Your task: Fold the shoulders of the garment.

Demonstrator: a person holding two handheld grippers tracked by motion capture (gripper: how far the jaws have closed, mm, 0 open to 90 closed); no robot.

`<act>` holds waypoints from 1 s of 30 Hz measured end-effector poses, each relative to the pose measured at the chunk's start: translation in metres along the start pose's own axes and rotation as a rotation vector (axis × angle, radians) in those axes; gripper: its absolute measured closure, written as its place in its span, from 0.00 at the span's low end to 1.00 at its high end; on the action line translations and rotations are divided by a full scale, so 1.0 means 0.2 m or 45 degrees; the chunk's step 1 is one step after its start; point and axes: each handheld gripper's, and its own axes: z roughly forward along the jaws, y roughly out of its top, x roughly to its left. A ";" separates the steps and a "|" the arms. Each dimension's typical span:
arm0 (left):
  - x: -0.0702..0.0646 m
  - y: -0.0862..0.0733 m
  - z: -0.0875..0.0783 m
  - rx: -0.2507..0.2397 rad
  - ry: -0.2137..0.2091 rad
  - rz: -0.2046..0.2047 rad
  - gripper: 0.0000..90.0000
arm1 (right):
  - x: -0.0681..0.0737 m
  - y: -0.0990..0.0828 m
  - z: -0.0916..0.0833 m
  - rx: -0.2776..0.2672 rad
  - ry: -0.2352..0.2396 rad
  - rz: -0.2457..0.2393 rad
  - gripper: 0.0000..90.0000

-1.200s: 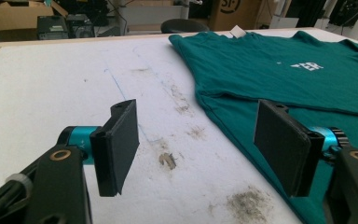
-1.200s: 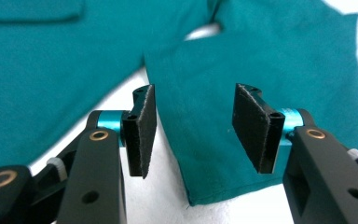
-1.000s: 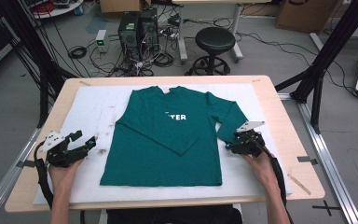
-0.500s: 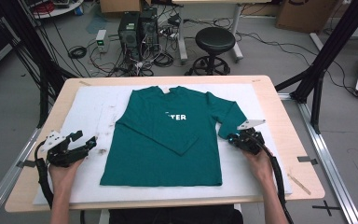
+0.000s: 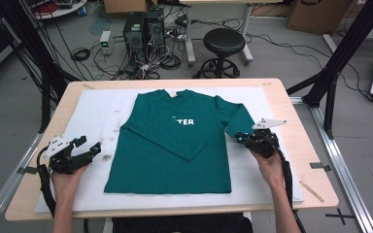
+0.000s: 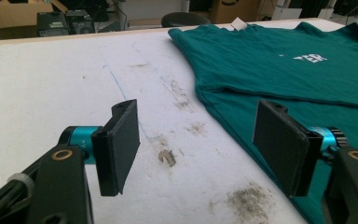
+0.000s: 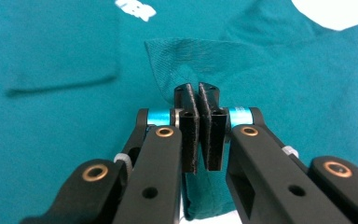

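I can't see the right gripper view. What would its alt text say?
The right gripper has its two black jaws shut on a pinched-up fold of a teal shirt. The shirt lies flat around it, with white lettering at the top edge.

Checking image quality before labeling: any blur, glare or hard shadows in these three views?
High view: soft and slightly blurry, even light, no glare on the white mat. Left gripper view: sharp, stains on the mat readable, faint shadows. Right gripper view: right gripper crisp, teal shirt behind slightly soft, white corner overexposed.
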 end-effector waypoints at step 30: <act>0.00 0.00 0.00 0.007 0.012 0.005 0.35 | 0.61 0.39 0.32 -0.079 0.270 -0.134 0.98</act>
